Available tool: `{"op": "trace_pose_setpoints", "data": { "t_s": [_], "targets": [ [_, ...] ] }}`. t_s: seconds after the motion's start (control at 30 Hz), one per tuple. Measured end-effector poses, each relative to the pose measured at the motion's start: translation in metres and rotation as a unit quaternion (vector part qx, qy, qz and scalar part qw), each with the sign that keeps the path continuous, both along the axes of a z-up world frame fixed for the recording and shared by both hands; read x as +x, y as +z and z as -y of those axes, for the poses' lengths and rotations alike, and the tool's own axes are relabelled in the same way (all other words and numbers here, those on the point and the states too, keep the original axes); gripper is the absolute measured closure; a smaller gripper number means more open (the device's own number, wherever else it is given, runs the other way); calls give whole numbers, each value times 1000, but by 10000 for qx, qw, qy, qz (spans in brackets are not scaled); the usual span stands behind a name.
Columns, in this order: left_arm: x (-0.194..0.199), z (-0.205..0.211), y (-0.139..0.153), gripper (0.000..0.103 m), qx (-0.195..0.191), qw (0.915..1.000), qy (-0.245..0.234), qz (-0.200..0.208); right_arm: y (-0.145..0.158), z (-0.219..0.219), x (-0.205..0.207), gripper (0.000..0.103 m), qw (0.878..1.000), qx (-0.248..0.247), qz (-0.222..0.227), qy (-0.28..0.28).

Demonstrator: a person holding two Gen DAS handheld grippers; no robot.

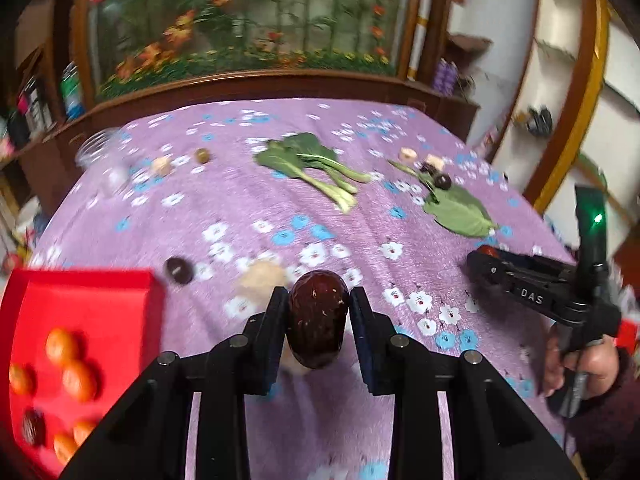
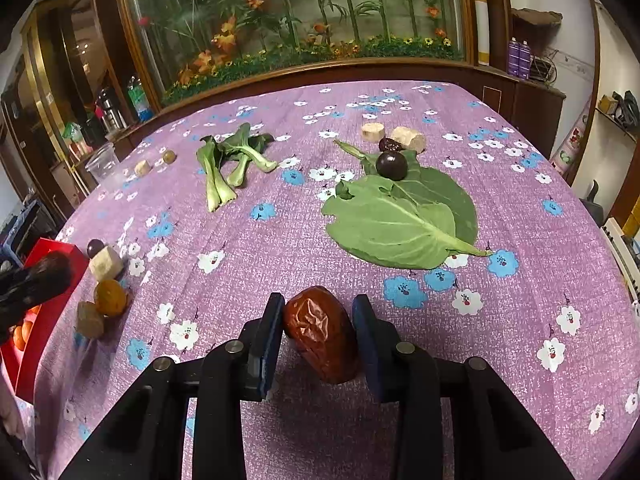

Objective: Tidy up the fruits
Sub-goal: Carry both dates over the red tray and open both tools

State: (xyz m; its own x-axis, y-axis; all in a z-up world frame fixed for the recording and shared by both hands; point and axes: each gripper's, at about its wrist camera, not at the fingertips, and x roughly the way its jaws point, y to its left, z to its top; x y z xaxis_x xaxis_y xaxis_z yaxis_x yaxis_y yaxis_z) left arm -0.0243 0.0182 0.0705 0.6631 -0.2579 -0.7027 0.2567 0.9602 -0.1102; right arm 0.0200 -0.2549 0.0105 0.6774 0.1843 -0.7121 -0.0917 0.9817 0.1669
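Observation:
My left gripper [image 1: 319, 295] is shut on a dark red date [image 1: 316, 320], held just right of the red tray [image 1: 92, 300]. The tray holds several small oranges [image 1: 60, 346] and another date [image 1: 33, 426]. My right gripper [image 2: 319, 300] is shut on a wrinkled red date [image 2: 322, 334] low over the purple flowered cloth [image 2: 280, 240]. In the left wrist view the right gripper [image 1: 480, 258] shows at the far right, held by a hand [image 1: 588, 364]. A dark round fruit [image 1: 179, 270] lies beside the tray. Another dark fruit [image 2: 391, 165] rests on a big green leaf [image 2: 400, 216].
Bok choy [image 2: 228, 160] lies mid-table. Beige chunks [image 2: 408, 138] and a date [image 2: 390, 145] sit behind the leaf. Near the tray [image 2: 52, 280] are a yellow-orange fruit [image 2: 110, 297] and beige chunks [image 2: 105, 263]. A clear cup [image 2: 103, 162] stands at the far left edge.

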Motion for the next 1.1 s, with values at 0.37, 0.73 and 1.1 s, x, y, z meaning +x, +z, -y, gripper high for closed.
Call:
{"op": "trace_pose_setpoints", "data": {
  "t_s": [0.37, 0.73, 1.1],
  "targets": [
    [-57, -126, 5, 73, -610, 9876, 1446, 51, 0, 11, 1, 68, 9993, 316, 18, -217],
    [-89, -223, -10, 73, -922, 9630, 2531, -37, 37, -48, -23, 68, 9982, 329, 175, 460],
    [-91, -220, -25, 73, -748, 9672, 2417, -230, 58, -188, -45, 67, 9774, 462, 60, 2062]
  ]
}}
